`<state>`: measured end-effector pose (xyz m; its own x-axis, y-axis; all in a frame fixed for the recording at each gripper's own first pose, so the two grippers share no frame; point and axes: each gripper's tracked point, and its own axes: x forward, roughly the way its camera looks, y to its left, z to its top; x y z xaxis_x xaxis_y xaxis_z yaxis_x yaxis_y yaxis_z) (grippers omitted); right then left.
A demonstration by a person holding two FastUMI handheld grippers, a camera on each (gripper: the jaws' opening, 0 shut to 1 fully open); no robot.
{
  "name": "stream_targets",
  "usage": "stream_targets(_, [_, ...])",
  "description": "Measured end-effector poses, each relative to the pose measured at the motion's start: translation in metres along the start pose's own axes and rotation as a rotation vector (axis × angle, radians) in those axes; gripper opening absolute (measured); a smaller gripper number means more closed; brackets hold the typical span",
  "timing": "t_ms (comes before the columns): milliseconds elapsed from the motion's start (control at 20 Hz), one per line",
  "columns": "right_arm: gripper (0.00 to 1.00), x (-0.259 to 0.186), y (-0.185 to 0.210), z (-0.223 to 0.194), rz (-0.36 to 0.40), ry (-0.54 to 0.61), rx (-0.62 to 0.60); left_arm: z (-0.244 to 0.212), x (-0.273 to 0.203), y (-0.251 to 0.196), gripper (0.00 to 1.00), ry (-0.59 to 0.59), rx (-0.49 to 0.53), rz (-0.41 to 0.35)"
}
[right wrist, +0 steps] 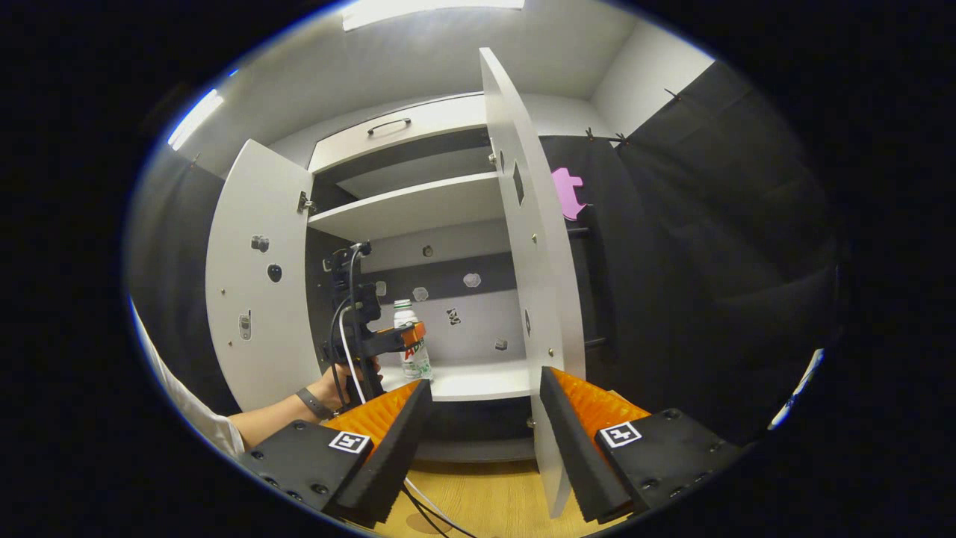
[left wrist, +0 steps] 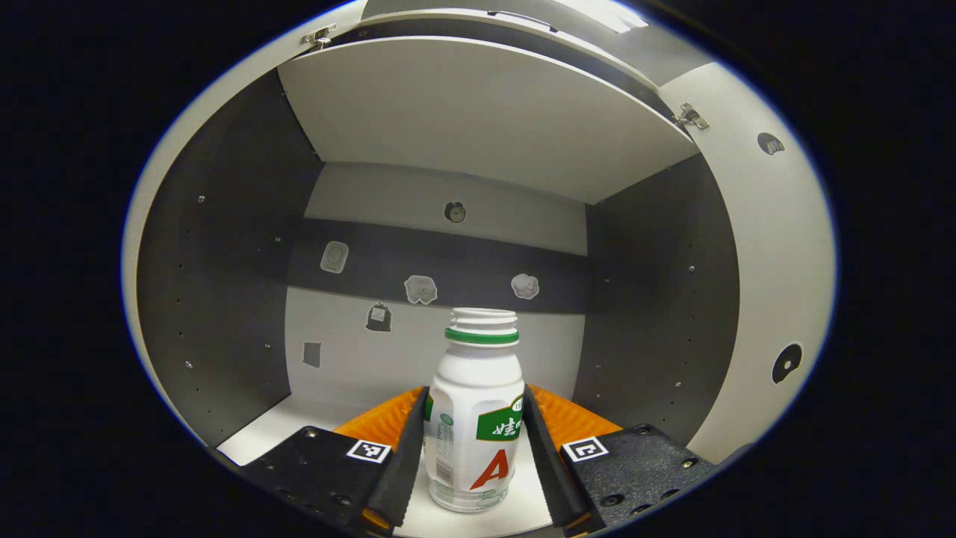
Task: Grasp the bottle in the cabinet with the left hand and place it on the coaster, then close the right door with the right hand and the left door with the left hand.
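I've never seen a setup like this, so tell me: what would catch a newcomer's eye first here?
Probably the white bottle with the green neck ring, standing upright on the cabinet's lower shelf between the fingers of the left gripper. In the right gripper view, both cabinet doors stand wide open, the right door edge-on just beyond the open right gripper. Small stickers dot the cabinet's back wall.

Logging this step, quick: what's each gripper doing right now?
Left gripper: closed on the white drink bottle inside the cabinet.
Right gripper: open, holding nothing.
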<state>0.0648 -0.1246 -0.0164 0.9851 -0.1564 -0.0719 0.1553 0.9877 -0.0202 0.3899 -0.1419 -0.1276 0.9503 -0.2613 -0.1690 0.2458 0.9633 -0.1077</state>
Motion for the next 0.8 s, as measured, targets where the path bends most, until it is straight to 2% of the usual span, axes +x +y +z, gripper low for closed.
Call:
stream_targets(450, [0.95, 0.005, 0.002, 0.006, 0.040, -0.011, -0.026, 0.039, -0.076, -0.006, 0.69, -0.067, -0.007, -0.033])
stream_targets(600, [0.95, 0.003, 0.000, 0.009, 0.041, -0.019, -0.024, 0.038, -0.108, -0.013, 0.69, -0.076, -0.014, -0.041])
stream_targets(800, [0.95, 0.000, 0.000, 0.011, 0.049, -0.020, -0.019, 0.023, -0.147, -0.018, 0.69, -0.088, 0.024, -0.029])
